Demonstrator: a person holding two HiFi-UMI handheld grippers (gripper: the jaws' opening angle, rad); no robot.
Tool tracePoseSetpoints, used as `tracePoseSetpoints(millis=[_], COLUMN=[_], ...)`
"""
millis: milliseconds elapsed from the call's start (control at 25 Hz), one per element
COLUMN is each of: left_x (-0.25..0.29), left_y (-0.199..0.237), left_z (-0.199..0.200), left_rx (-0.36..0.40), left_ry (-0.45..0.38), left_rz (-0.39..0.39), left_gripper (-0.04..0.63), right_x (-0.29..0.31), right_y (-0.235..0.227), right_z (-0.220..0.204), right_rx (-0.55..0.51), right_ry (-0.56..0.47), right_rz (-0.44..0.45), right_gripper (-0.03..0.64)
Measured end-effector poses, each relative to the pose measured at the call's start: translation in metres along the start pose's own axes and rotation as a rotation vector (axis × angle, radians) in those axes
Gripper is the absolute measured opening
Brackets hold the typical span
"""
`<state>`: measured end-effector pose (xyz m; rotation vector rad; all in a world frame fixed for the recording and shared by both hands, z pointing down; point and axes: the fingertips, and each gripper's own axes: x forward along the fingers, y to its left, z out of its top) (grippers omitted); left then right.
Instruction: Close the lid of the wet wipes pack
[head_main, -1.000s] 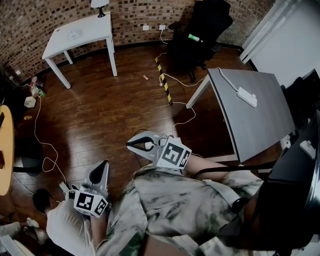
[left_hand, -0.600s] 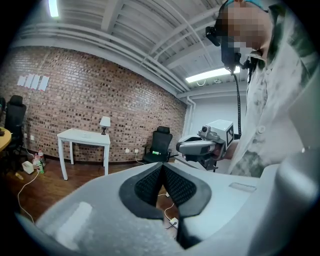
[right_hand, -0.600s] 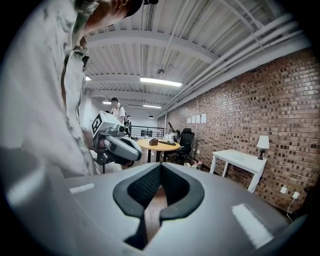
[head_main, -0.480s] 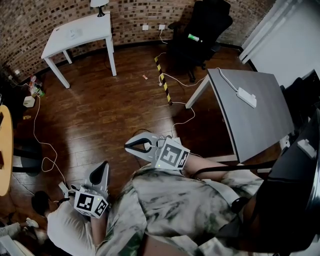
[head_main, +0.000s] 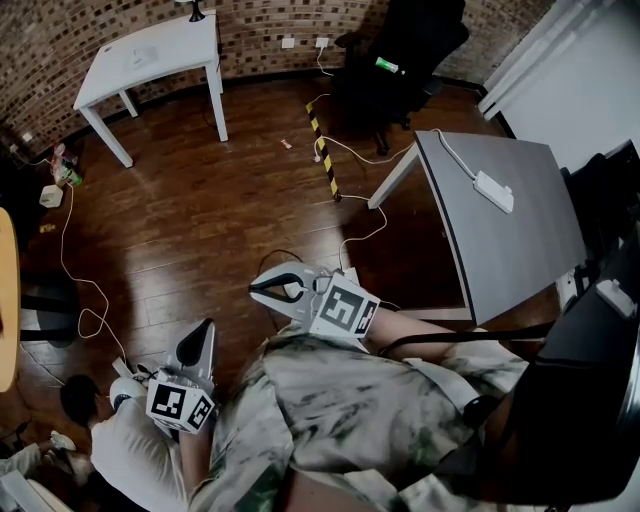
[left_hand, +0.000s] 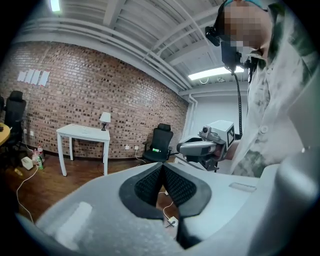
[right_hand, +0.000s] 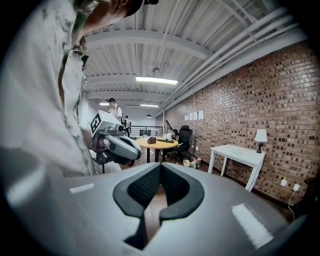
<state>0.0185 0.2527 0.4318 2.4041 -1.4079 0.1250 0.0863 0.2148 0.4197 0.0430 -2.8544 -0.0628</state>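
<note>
No wet wipes pack shows clearly in any view. A small pale flat thing (head_main: 142, 57) lies on the far white table (head_main: 185, 45); I cannot tell what it is. My left gripper (head_main: 204, 327) hangs low at my left side, its jaws shut on nothing. My right gripper (head_main: 256, 288) is held in front of my body, pointing left, also shut and empty. In the left gripper view the padded jaws of the left gripper (left_hand: 162, 166) meet, and the right gripper (left_hand: 200, 147) shows beyond. In the right gripper view the right gripper (right_hand: 160, 166) has its jaws together, with the left gripper (right_hand: 119, 145) at left.
A grey table (head_main: 520, 250) with a white power strip (head_main: 493, 192) stands at right. A black office chair (head_main: 395, 60) is at the back. Cables and a yellow-black strip (head_main: 323, 155) cross the wood floor. A round wooden table (head_main: 8, 300) is at the left edge.
The head view has shifted slightly, so the room sits a little higher in frame. Both grippers stay shut in about the same places.
</note>
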Motion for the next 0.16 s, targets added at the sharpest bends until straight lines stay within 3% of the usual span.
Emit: tracePoseSetpoints(millis=[160], left_x=[0.016], left_y=[0.004], left_z=[0.006], left_rx=[-0.007], left_ry=[0.003], left_rz=[0.012], left_gripper=[0.002], right_x=[-0.004], right_y=[-0.016], right_z=[-0.004], right_rx=[0.005], right_ry=[0.003], right_rz=[-0.01], right_gripper=[0.005])
